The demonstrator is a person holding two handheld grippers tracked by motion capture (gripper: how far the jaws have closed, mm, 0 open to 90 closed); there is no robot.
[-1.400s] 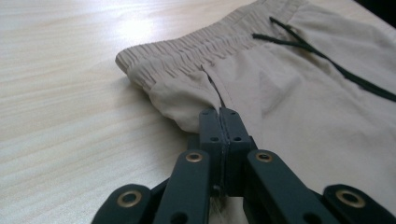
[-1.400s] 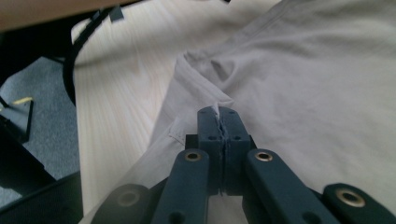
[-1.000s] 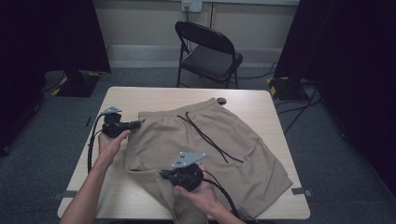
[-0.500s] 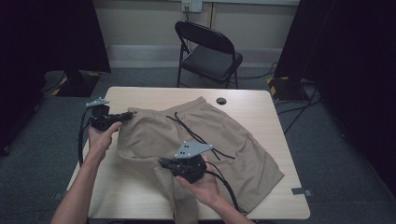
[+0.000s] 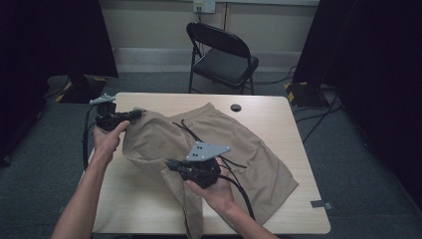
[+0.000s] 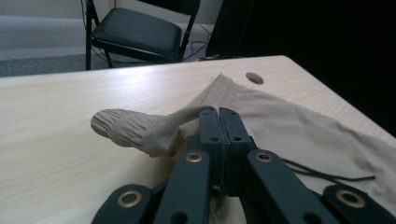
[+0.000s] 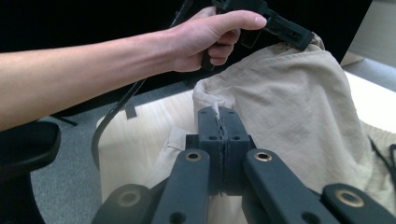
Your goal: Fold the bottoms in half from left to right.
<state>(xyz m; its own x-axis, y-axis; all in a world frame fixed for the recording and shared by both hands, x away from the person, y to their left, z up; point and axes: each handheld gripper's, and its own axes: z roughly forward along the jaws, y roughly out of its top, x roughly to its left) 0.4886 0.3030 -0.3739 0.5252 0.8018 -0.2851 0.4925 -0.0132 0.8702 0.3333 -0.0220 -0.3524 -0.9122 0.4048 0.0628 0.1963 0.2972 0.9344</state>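
Two grippers hold the tan shorts (image 5: 209,144) on the desk (image 5: 298,129), I think so I can lift and fold them; my left gripper (image 5: 133,113) pinches the waistband corner, up off the desk; its fingers (image 6: 210,126) are squeezed tight on cloth; my right gripper (image 5: 169,164) pinches a fold nearer me; its fingers (image 7: 210,126) are clamped too; black drawstrings (image 5: 186,129) lie on the shorts.

No legible text, label, brand, number or sign in the high view or either gripper view.
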